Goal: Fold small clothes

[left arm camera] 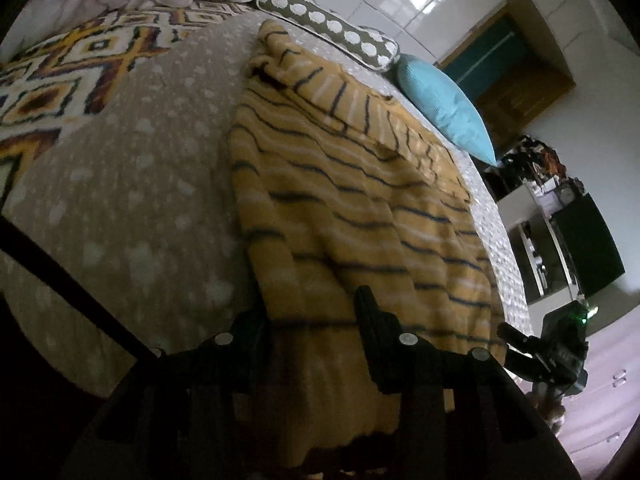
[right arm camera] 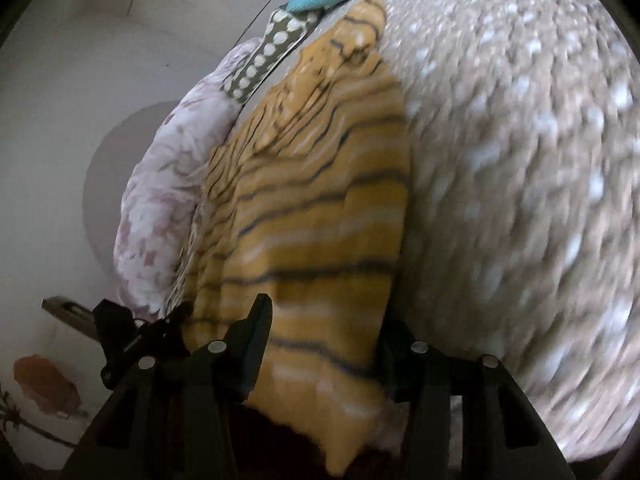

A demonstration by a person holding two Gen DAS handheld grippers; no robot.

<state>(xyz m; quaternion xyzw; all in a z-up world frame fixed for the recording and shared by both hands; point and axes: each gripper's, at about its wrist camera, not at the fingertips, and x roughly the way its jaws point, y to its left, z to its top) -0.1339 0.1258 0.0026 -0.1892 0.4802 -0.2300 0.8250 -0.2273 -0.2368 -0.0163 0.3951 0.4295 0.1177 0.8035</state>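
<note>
My left gripper [left arm camera: 312, 312] and right gripper [right arm camera: 324, 324], fingers wide, straddle the near hem of the striped yellow sweater [left arm camera: 352, 200] lying on the bed [left arm camera: 140, 200]. I should pinch both corners evenly, then fold them towards the collar.

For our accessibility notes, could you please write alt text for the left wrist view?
A yellow striped garment lies spread on a dotted grey bedspread, its near hem between the open jaws of the left gripper. Beyond it sit a polka-dot pillow and a turquoise cushion.
</note>
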